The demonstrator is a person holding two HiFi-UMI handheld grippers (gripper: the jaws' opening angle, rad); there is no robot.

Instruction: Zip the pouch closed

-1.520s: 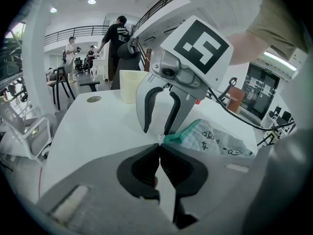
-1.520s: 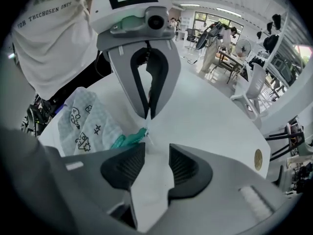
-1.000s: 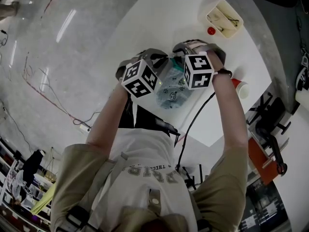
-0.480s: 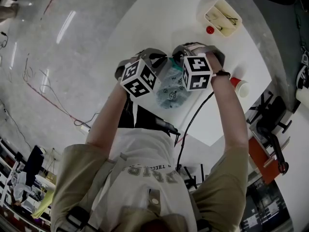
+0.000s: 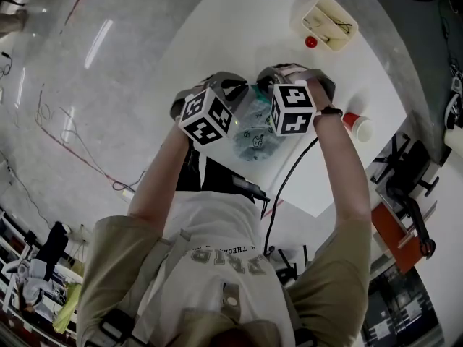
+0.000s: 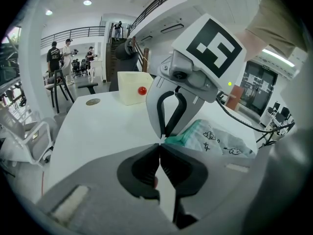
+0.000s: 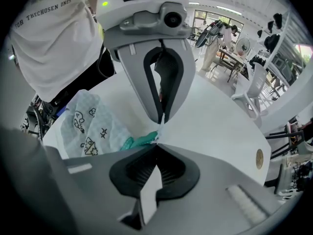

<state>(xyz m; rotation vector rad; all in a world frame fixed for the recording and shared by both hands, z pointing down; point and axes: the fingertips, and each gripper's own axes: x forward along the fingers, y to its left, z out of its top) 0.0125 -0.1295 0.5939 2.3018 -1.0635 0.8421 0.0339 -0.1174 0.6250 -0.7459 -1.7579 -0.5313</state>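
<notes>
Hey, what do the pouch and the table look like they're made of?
Pouch: thin, soft plastic film or light fabric, matte. It crumples into folds and carries small printed cartoon figures, with a teal zip edge.
Table: smooth white top, perhaps laminate or painted board, with a slight sheen and no visible grain.

**Count of things, by kind**

There was one table [image 5: 239,42], one pouch [image 5: 255,134], one cream box [image 6: 128,89], one red ball [image 5: 311,42], one red cup [image 5: 356,126] and one round disc [image 6: 93,102]. There were two grippers: the left gripper [image 6: 160,142] and the right gripper [image 7: 157,140].
</notes>
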